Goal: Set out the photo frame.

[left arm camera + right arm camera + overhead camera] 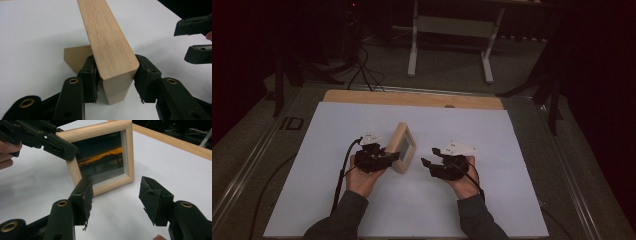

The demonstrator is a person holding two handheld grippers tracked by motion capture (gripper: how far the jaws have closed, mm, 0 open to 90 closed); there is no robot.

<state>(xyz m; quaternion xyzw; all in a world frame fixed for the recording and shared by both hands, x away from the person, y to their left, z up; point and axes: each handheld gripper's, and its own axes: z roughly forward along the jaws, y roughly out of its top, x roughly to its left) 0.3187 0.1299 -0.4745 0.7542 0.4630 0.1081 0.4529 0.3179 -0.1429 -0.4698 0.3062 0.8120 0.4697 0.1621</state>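
Observation:
A small light-wood picture frame (403, 147) stands upright on the white sheet, holding a dark photo with an orange streak (105, 157). In the left gripper view its side edge (107, 45) runs away from me and its back prop (75, 56) shows behind. My left gripper (389, 156) reaches in from the frame's left. Its jaws (116, 72) straddle the frame's near end, both pads against the wood. My right gripper (429, 157) hovers just right of the frame. It (116, 192) stands open with nothing between its jaws, facing the glass.
The white sheet (337, 200) covers a wooden tabletop whose bare edge (412, 98) shows at the far side. Beyond it are a white desk's legs (413, 50) and cables (362, 70) on the dark floor. A cable (339, 180) trails from my left gripper.

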